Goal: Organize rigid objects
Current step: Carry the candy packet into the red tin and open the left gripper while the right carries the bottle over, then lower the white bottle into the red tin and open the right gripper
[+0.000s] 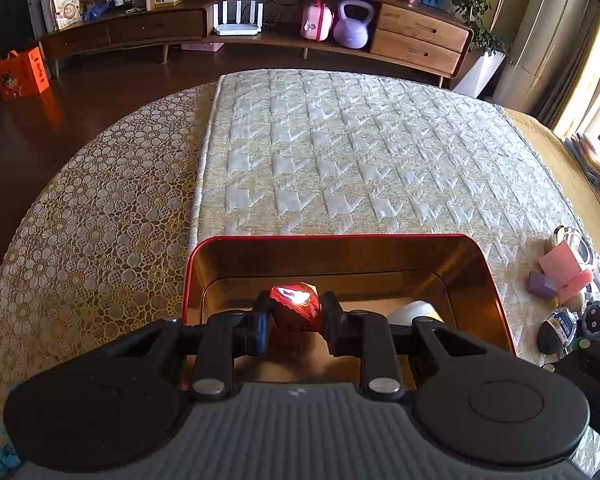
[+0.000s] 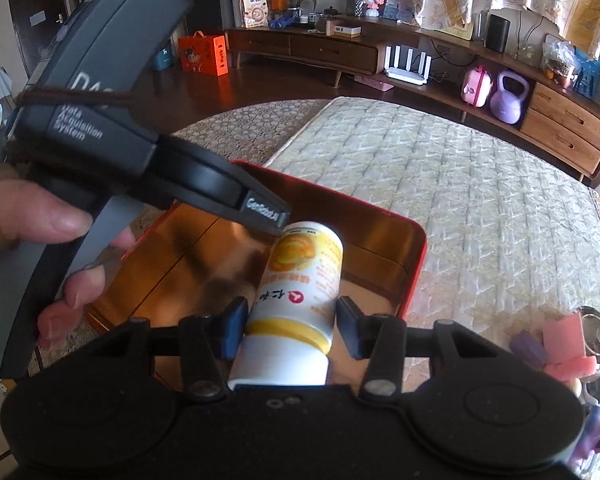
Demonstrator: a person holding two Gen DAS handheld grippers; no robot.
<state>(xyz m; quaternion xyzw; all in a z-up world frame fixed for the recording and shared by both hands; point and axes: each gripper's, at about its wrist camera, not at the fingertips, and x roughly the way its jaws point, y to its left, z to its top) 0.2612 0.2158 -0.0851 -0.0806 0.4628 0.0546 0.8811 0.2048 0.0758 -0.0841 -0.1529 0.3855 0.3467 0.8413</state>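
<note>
Over the red tin (image 1: 496, 280) on the tabletop (image 1: 340, 160), left tongs (image 1: 296, 316) pinch a red faceted piece (image 1: 296, 304); right tongs (image 2: 290, 324) grip a white-yellow bottle (image 2: 296, 292) w/ its top over the tin. Left tool's tip sits just beside the bottle top. Small toys (image 1: 568, 288) clutter the tabletop right of the tin.

The left gripper (image 1: 296, 316) is built of matte black links with two silver pivot screws, blue-edged finger pads (image 1: 260, 330) and round black discs at either side of a ribbed grey body. The right gripper (image 2: 290, 326) is made alike, its body black with two small screws at the centre. On the grey housing seen at the far left, white lettering "Data Acquisition System" and "GenRobot.AI" is printed. A bare hand (image 2: 32, 240) is seen, no sleeve visible.
</note>
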